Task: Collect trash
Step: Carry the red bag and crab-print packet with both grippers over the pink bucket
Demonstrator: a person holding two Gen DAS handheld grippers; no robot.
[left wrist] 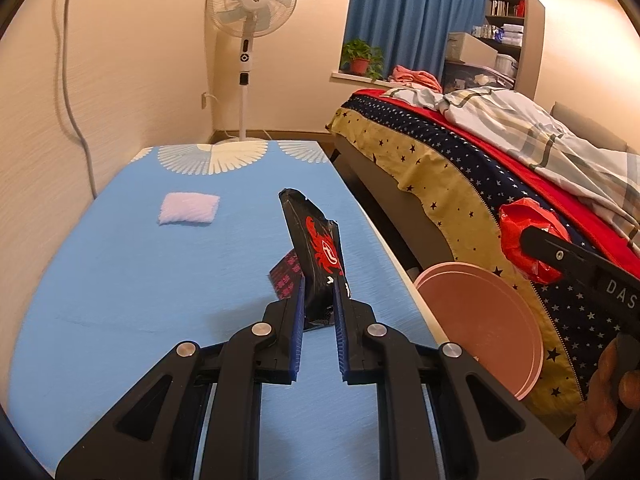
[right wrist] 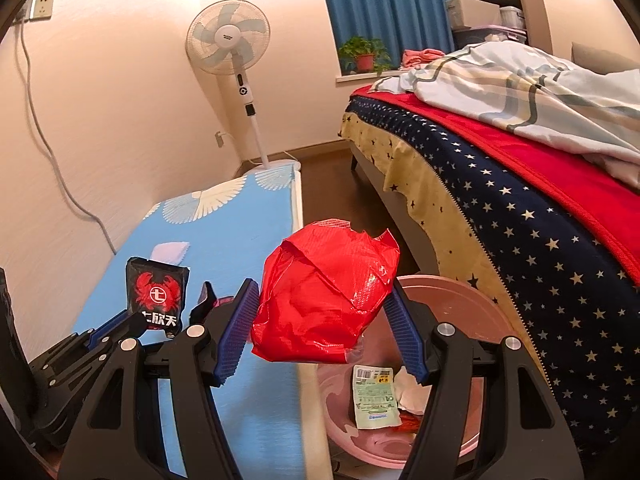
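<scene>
My left gripper is shut on a black snack wrapper with a red crab print, held upright over the blue table. The right wrist view shows that wrapper in the left gripper at the left. My right gripper is shut on a crumpled red plastic bag, which hangs over the near rim of a pink bin. The bin holds a green-and-white packet and other scraps. A dark wrapper with pink print and a white wad lie on the table.
A bed with a starred cover runs along the right, close to the pink bin. A standing fan is in the far corner. A cable hangs down the left wall. A hand holds the right gripper.
</scene>
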